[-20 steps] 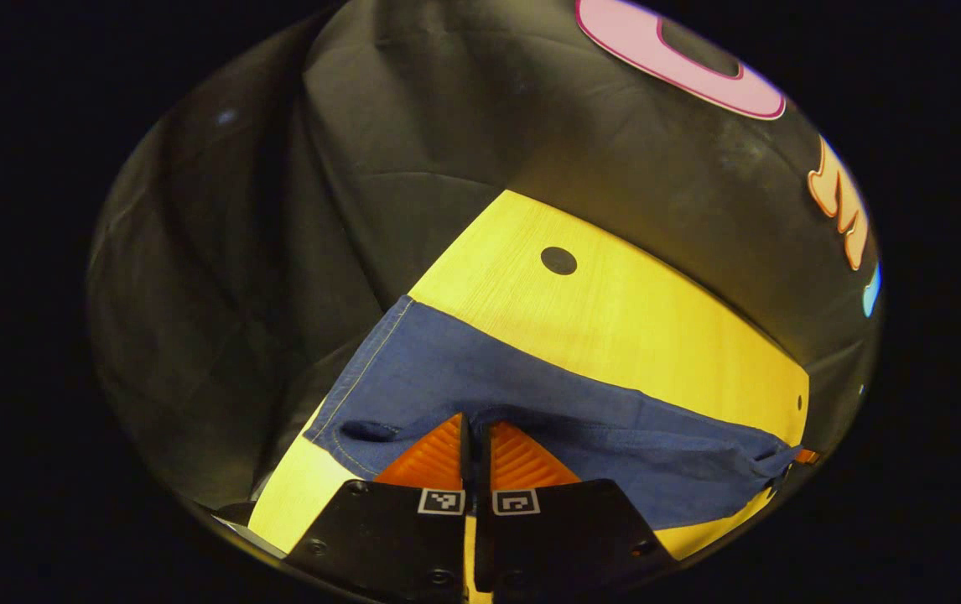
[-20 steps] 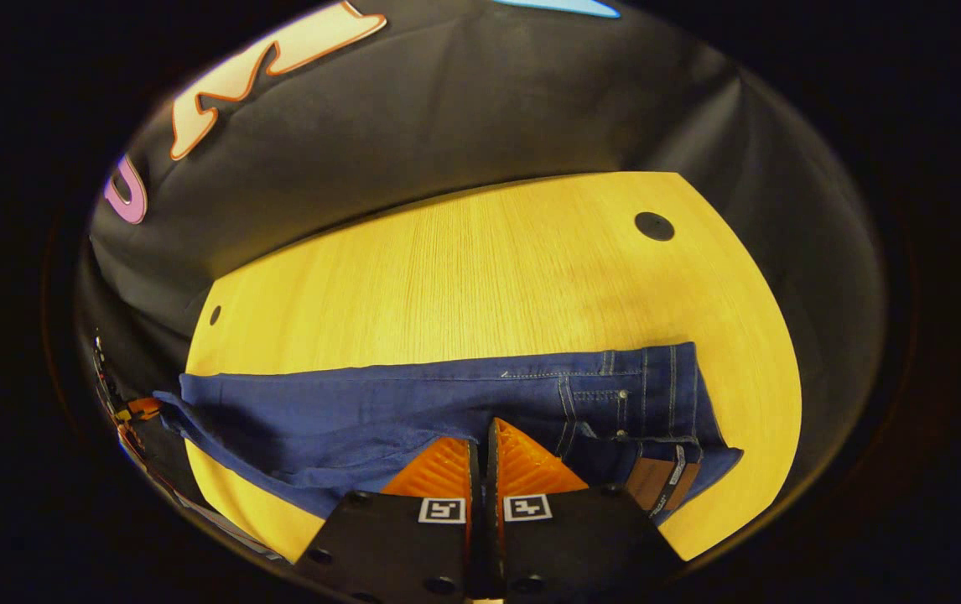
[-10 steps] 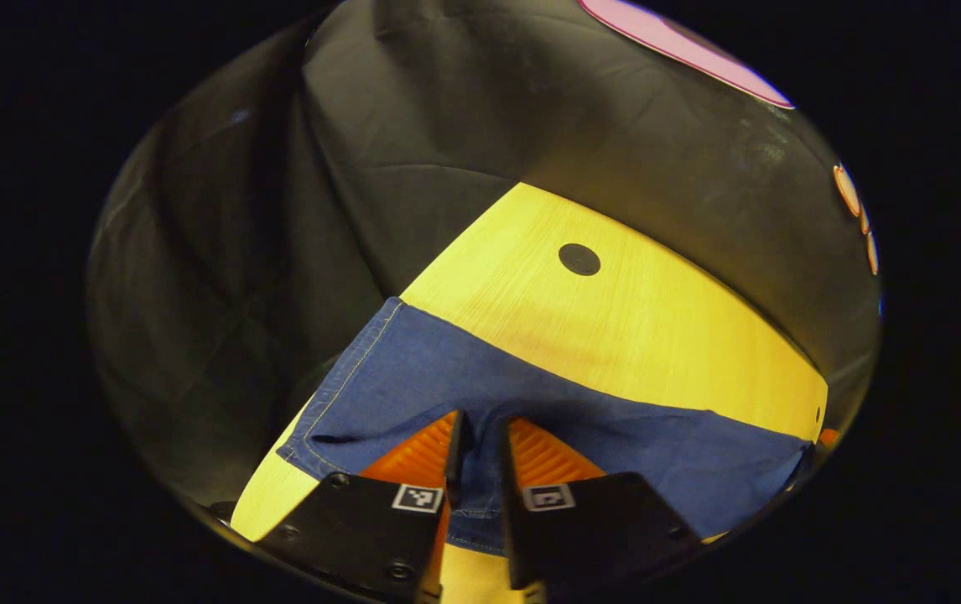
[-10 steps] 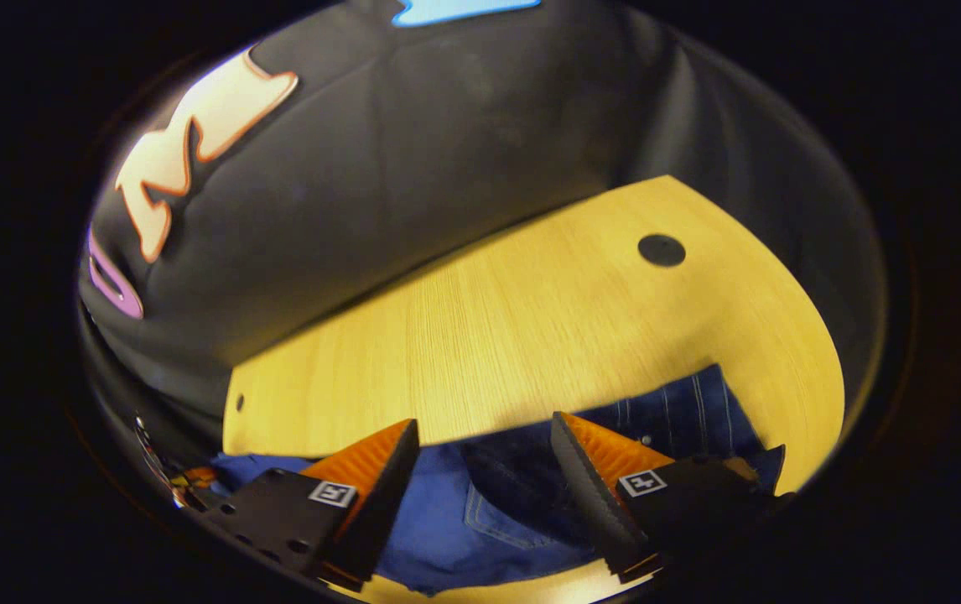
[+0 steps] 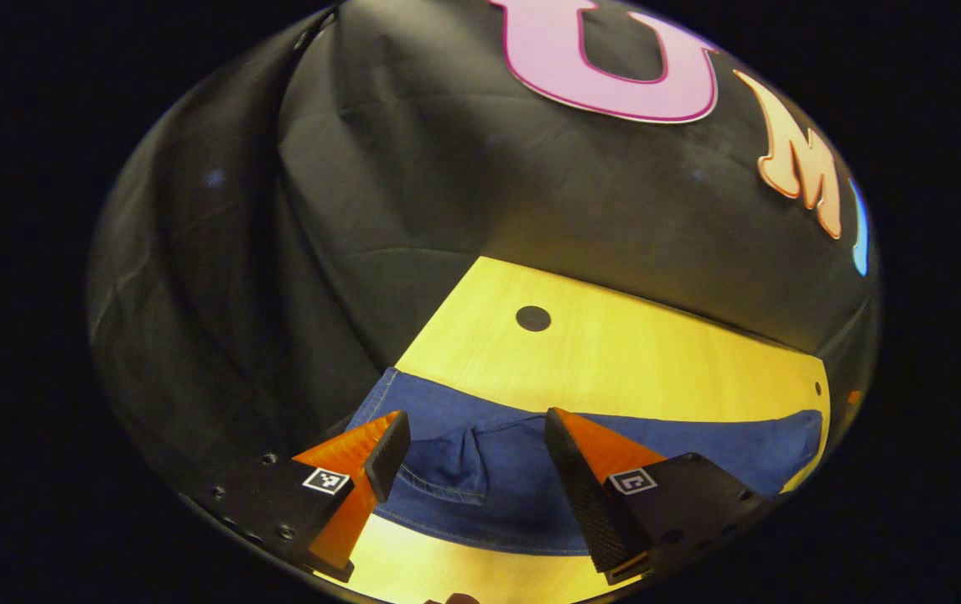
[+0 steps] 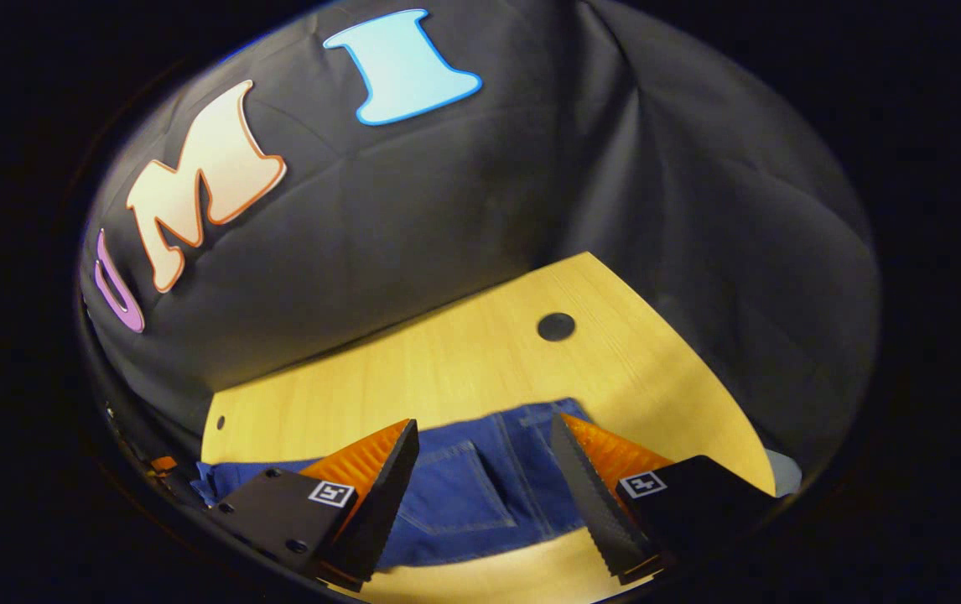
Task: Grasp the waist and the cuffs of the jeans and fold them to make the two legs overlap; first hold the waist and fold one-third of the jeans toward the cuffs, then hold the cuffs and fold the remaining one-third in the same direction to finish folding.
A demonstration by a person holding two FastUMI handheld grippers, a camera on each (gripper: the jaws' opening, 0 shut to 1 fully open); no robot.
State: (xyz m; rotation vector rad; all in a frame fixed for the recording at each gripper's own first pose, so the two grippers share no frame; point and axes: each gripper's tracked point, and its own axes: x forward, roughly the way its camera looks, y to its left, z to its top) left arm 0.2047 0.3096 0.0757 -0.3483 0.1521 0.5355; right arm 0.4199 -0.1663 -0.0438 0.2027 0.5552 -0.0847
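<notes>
Both grippers hang over blue jeans (image 5: 514,470) that lie flat along the near edge of a yellow wooden counter (image 5: 615,361). The left gripper (image 5: 472,445) has its fingers spread above the cuff end, gripping nothing. The right gripper (image 6: 485,453) is likewise spread above the pocketed waist end (image 6: 480,478). A dark round hole (image 6: 556,326) marks the bare counter beyond.

jeans (image 5: 514,478): matt blue denim, stitched seams
table (image 6: 464,361): smooth wood grain, slight sheen
wall (image 5: 413,193): matt creased cloth
</notes>
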